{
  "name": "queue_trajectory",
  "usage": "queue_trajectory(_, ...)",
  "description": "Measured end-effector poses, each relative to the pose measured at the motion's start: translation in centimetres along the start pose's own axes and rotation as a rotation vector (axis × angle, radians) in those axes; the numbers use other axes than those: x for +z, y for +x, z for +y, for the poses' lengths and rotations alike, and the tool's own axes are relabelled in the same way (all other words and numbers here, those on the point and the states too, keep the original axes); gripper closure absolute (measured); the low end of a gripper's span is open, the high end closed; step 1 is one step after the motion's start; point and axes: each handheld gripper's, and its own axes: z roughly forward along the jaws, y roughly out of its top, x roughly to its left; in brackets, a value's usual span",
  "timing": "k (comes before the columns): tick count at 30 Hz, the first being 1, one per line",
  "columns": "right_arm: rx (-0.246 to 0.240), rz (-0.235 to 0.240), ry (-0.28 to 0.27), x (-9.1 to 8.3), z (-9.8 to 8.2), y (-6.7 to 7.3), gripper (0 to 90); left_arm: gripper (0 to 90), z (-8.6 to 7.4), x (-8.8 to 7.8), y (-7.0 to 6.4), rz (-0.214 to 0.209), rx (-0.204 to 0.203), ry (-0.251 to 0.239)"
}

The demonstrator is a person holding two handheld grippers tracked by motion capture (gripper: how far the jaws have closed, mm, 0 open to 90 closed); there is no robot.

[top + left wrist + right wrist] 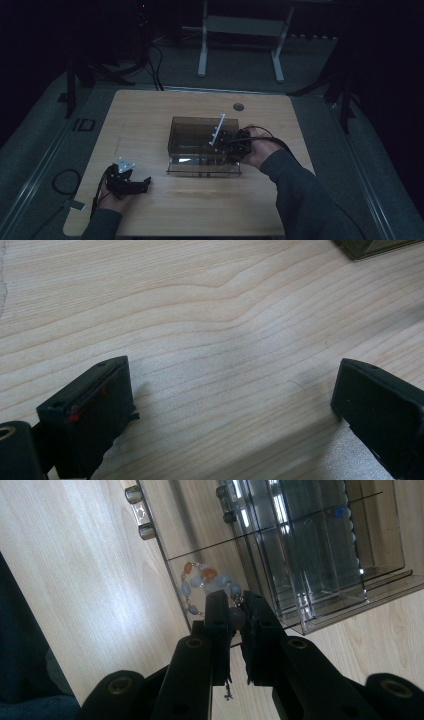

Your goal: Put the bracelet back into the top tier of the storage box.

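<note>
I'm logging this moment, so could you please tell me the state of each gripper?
Left gripper: open, holding nothing, over the bare table.
Right gripper: shut on the beaded bracelet at the clear organizer box.

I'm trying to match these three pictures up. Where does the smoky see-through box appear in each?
High view: the box sits mid-table, by the right gripper.
Left gripper view: one corner at the top right.
Right gripper view: upper right.
Shared landmark: the pale wooden tabletop.
</note>
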Motion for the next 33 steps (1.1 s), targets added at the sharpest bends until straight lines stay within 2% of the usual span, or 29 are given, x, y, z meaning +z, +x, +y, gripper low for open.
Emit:
queue_trajectory(9,-0.012,-0.026,0.043,1.1,0.4,0.0,81.9,3.6,0.0,0.0,0.0,0.000,0.000,0.000)
queue_trajectory(18,-0.013,-0.018,0.043,1.4,0.5,0.0,81.8,3.6,0.0,0.0,0.0,0.000,0.000,0.000)
queue_trajectory(21,-0.001,0.004,0.030,1.5,0.4,-0.2,81.8,3.6,0.0,0.0,0.0,0.000,0.000,0.000)
queue_trajectory(25,0.015,0.011,0.035,2.1,-0.1,-0.5,81.8,3.6,0.0,0.0,0.0,-0.001,0.000,0.000)
queue_trajectory(33,0.013,0.016,0.032,2.1,-0.1,-0.6,80.3,3.6,0.0,0.0,0.0,-0.002,0.001,0.000)
